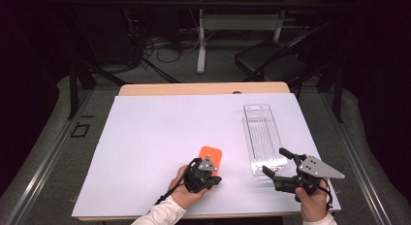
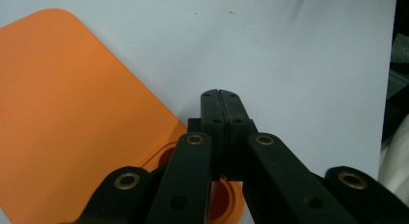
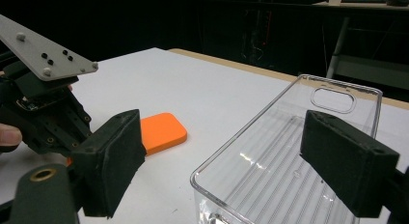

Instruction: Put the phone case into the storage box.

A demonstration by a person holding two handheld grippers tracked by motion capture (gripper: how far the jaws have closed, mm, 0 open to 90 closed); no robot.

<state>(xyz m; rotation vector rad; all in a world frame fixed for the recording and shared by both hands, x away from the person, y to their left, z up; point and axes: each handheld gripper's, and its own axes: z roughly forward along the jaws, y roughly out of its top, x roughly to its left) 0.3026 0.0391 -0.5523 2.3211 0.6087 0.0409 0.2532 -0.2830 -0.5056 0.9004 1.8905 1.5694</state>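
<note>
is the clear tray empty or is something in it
Empty: the clear tray shows only its ribbed floor; the orange case lies apart on the table.

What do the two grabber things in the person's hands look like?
Both are black. The left gripper and the right gripper each carry a flat grey three-cornered plate on top, dotted with small screws. Each gripper has two chunky black jaws on black arms with brass-coloured rivets. A black cable trails from the left one. The person wears white sleeves.
</note>
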